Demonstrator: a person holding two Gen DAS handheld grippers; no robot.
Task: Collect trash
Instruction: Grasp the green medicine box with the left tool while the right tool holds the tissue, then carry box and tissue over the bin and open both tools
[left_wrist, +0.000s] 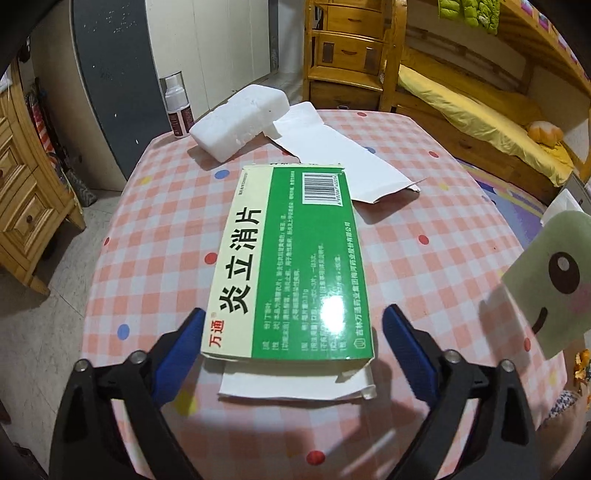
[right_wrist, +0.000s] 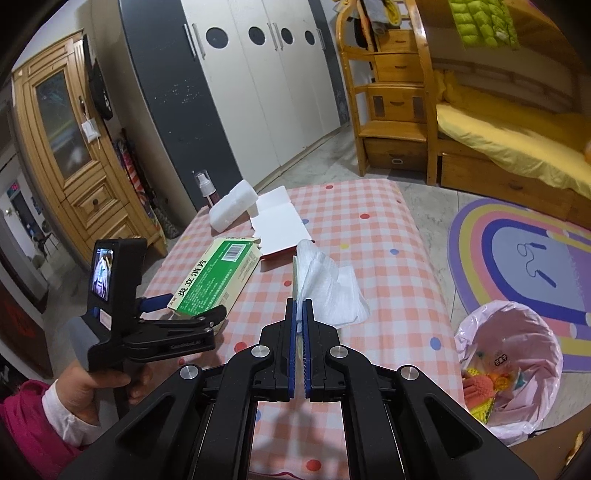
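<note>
Pick-up step: left gripper (left_wrist: 291, 325) stands wide, straddling the green medicine box (left_wrist: 291, 266) untouched, so closing comes next, while right gripper (right_wrist: 299, 306) clamps a white wrapper (right_wrist: 325, 284) ahead of its tips.

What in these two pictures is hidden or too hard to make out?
- Medicine box, left wrist view: small print too tiny; contents unseen.
- Pink-lined bin, right wrist view: lower part cut off by the edge and the gripper arm.
- Spray bottle, right wrist view: base behind the foam block.
- Left gripper: open.
</note>
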